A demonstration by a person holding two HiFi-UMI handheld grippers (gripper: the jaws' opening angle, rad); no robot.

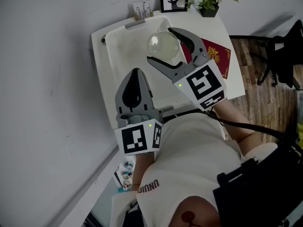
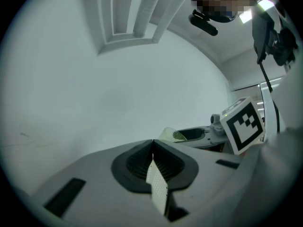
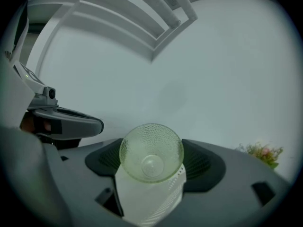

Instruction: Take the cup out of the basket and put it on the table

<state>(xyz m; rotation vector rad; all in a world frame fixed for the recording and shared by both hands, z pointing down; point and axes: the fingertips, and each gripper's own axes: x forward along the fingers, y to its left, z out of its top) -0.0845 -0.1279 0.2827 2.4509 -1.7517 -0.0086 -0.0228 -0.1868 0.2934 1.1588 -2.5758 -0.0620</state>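
Between the right gripper's (image 1: 161,45) fingers (image 3: 202,163), the glass cup (image 3: 151,151) is sitting clamped by its sides and is holding nothing. Lower, near the frame's middle, the left gripper (image 1: 136,74) is hanging with its fingers pressed together, empty. At upper centre the cup is hovering over the white basket (image 1: 124,51), which is showing nothing else inside. Smooth glass may be slipping if the squeeze eases, likely dropping into the basket rather than onto bare surface (image 1: 210,30) at upper right.
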